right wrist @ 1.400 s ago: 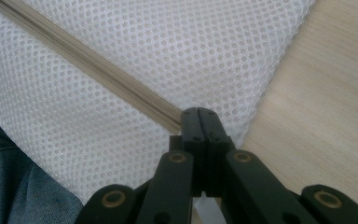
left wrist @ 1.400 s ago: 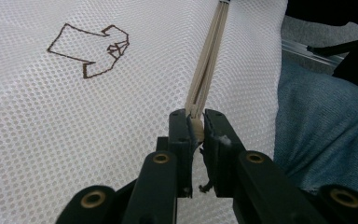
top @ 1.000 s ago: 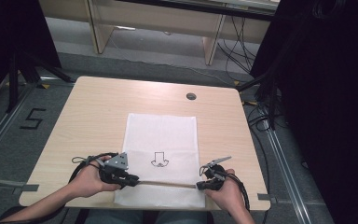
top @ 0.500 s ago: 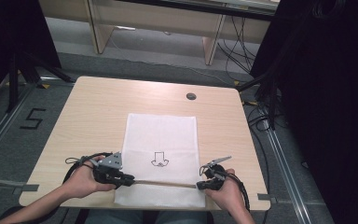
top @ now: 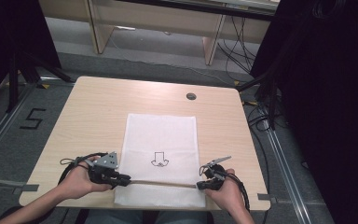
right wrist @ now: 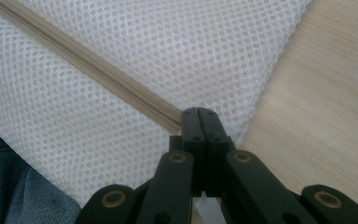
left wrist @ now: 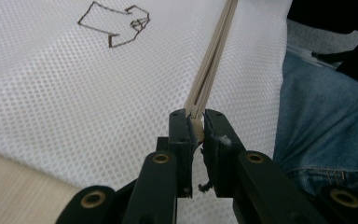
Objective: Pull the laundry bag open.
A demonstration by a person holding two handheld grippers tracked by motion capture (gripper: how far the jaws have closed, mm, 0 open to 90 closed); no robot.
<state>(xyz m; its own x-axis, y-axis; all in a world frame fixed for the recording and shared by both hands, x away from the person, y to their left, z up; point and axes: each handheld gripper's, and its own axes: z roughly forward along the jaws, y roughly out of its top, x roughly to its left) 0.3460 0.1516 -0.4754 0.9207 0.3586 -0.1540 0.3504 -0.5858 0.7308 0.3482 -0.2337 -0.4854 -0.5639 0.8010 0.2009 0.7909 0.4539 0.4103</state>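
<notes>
A thin beige band [top: 163, 183] runs taut across the near end of a white mesh mat [top: 161, 130], which bears a drawn arrow [top: 159, 158]. My left gripper [top: 128, 179] is at the mat's left edge, shut on the band's left end. In the left gripper view the jaws [left wrist: 196, 119] pinch the band [left wrist: 214, 56], which leads away past the arrow [left wrist: 116, 25]. My right gripper [top: 199, 185] is at the mat's right edge, shut on the other end. In the right gripper view the closed tips [right wrist: 199, 114] clamp the band [right wrist: 88, 63] over the mesh.
The mat lies on a light wooden table [top: 98, 107] with a round cable hole [top: 191, 96] at the far right. The near table edge is just below both hands. A person's jeans [left wrist: 321, 116] show past the mat's edge. Dark curtains flank the table.
My left gripper has shifted slightly to the left, drawing the band out longer. The right gripper has stayed put.
</notes>
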